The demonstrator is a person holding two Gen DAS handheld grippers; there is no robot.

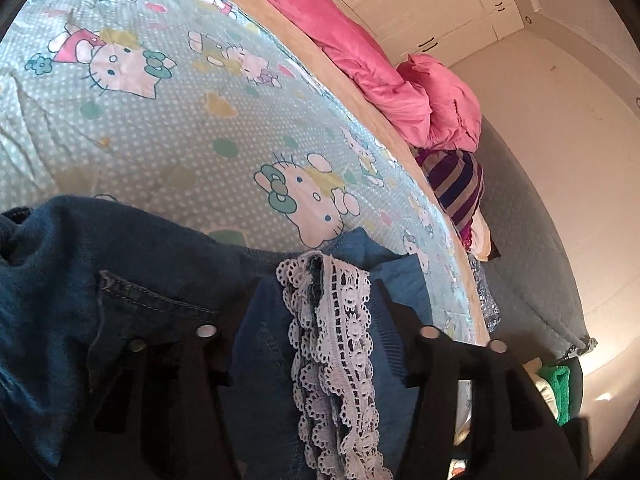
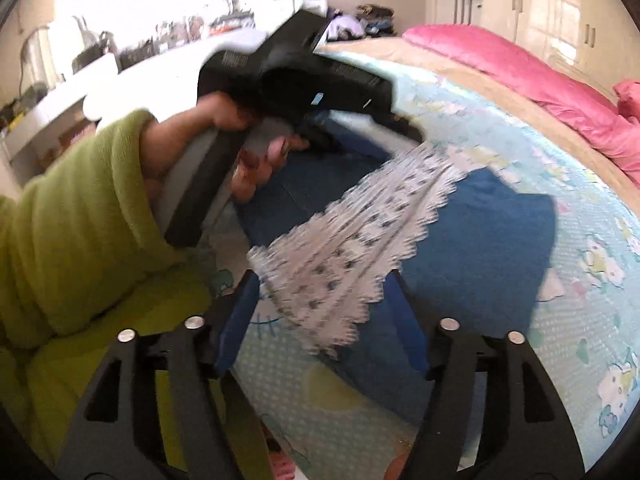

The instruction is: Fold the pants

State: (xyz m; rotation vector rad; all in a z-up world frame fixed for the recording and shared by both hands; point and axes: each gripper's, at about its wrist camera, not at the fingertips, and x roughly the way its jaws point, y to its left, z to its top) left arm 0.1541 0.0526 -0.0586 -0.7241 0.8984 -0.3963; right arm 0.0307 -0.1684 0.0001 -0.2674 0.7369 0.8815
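Cartoon-cat bedsheet (image 1: 168, 128), pink duvet (image 1: 360, 64), striped cushion (image 1: 456, 188), white wardrobe (image 1: 432, 8)

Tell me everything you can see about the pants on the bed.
The pants are dark blue denim with stitched pocket seams and a metal rivet. White lace trim runs along one edge. They lie rumpled on the cartoon-cat bedsheet. The left tool appears shut on the lace edge; the right tool stands open around it.

Pants (image 1: 60, 264) blue denim, matt, stitched seams; lace trim (image 1: 332, 360) white, openwork, scalloped; bedsheet (image 1: 180, 120) printed cotton-like cloth, dotted, matt; pink bedding (image 1: 400, 92) satiny sheen; gripper fingers (image 2: 236, 316) matt black plastic, shiny metal pins.
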